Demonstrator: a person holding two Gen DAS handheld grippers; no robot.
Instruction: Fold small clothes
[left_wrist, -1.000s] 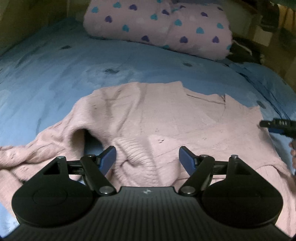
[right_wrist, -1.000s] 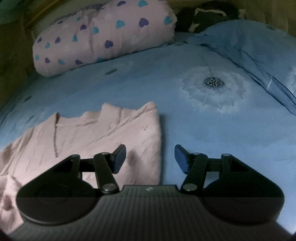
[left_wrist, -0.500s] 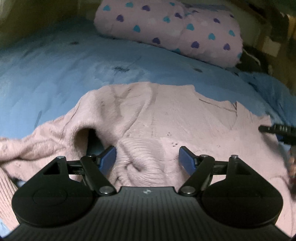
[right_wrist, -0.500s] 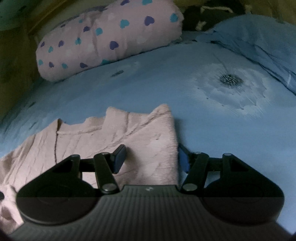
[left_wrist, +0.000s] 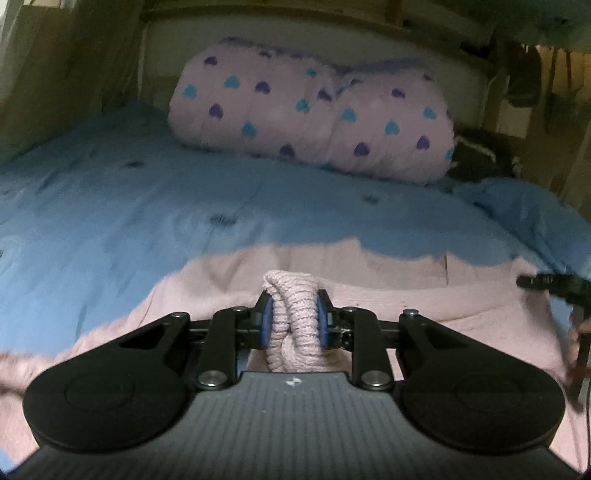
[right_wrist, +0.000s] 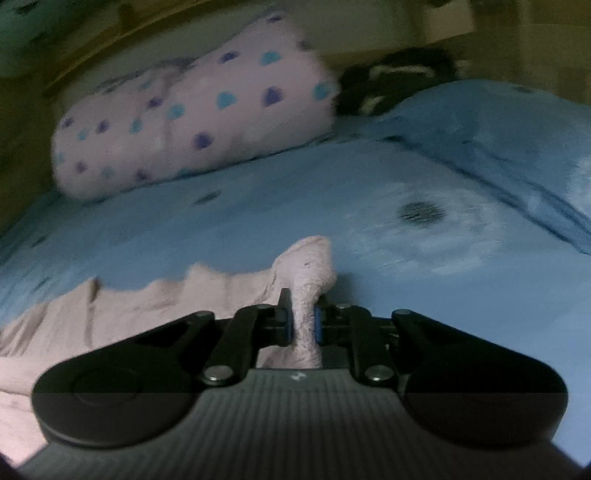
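Note:
A pink knitted sweater (left_wrist: 388, 280) lies spread on the blue bedspread (left_wrist: 184, 221). My left gripper (left_wrist: 293, 319) is shut on a bunched ribbed fold of the sweater, which sticks up between the blue pads. In the right wrist view the sweater (right_wrist: 147, 314) lies to the left, and my right gripper (right_wrist: 303, 325) is shut on its right edge, which stands up as a pinched flap. The right gripper's tip also shows at the right edge of the left wrist view (left_wrist: 554, 284).
A pink bolster with blue and purple hearts (left_wrist: 314, 110) lies across the head of the bed, seen too in the right wrist view (right_wrist: 192, 122). A blue pillow (right_wrist: 498, 140) sits at the right. Dark items (left_wrist: 480, 155) lie by the headboard.
Both grippers went from open to shut on the sweater: the left on a ribbed fold, the right on the right edge. Both views have tilted up, showing more of the headboard.

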